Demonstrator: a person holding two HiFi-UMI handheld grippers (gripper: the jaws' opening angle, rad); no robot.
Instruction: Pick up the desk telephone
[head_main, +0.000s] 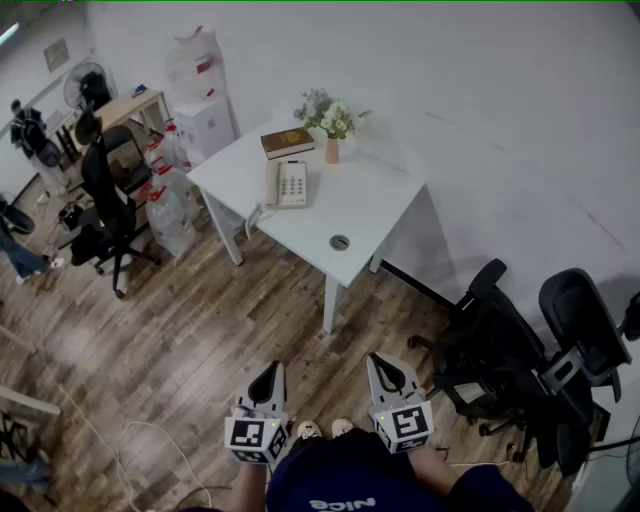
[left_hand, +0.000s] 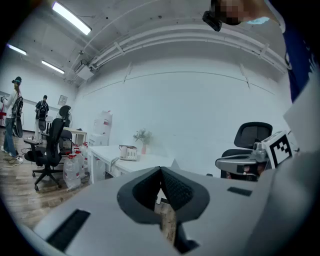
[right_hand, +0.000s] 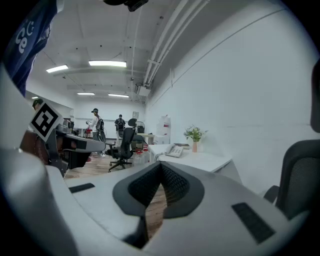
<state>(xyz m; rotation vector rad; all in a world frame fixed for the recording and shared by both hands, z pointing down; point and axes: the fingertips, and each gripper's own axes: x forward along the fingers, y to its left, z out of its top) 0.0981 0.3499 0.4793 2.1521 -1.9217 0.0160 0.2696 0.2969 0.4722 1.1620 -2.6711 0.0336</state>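
The left hand-held gripper (head_main: 267, 380) and the right hand-held gripper (head_main: 387, 375) sit side by side over the wood-plank floor (head_main: 190, 350). Each has its dark ribbed jaws pressed together on nothing. Well ahead of them, roughly between their two lines of aim, the desk telephone (head_main: 289, 183) lies flat on the smooth white tabletop (head_main: 365, 215), a pale boxy slab whose long axis runs away from them, with the handset (head_main: 272, 184) along its left side.
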